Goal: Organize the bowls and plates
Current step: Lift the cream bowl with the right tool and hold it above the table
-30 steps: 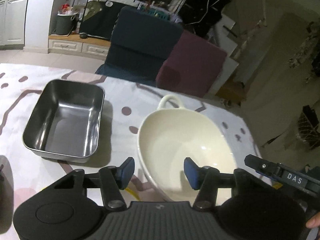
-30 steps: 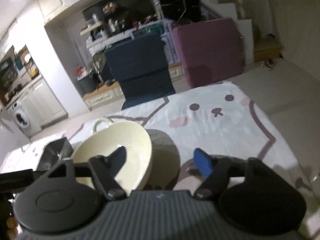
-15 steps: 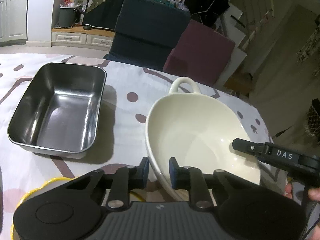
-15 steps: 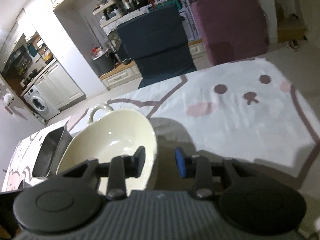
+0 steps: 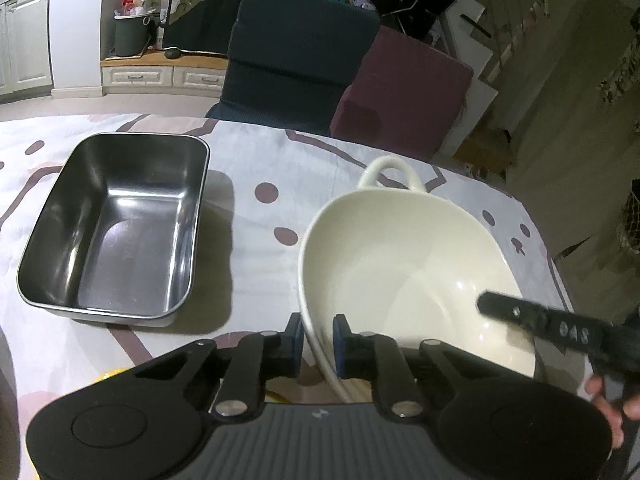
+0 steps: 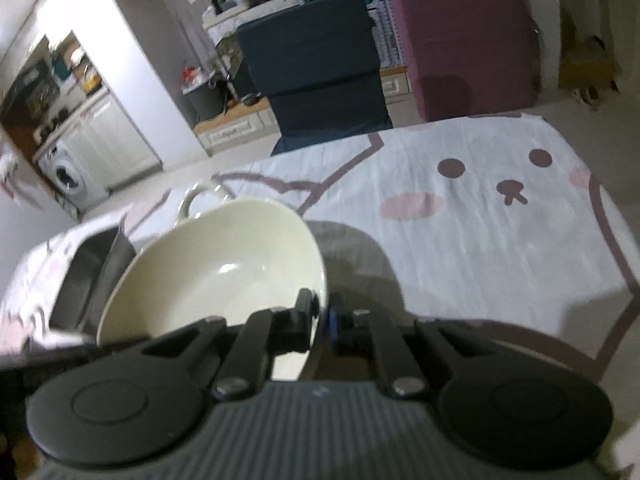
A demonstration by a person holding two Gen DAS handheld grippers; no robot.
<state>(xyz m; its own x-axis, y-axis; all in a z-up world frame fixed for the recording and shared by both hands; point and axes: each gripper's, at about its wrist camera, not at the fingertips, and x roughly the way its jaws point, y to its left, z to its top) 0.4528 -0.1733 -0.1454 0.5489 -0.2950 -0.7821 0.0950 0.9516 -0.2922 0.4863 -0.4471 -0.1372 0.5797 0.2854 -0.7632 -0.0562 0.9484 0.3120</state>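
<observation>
Left wrist view: the cream bowl [image 5: 404, 264], with a loop handle on its far side, sits toward the right edge of the surface [image 5: 256, 160], its near rim clamped on both sides: the left claw [image 5: 316, 342] is closed on the near-left rim, one pad inside and one outside, and the right claw [image 6: 323, 322] is pinched on the rim's right side. Whether the bowl is lifted clear of the cloth I cannot tell. To its left, apart from it, stands the empty steel tray [image 5: 114, 224]. A yellow edge [image 5: 110, 372] peeks out below the left claw. The sorting looks barely begun; the bowl is gripped, not yet placed, and nothing is stacked.
</observation>
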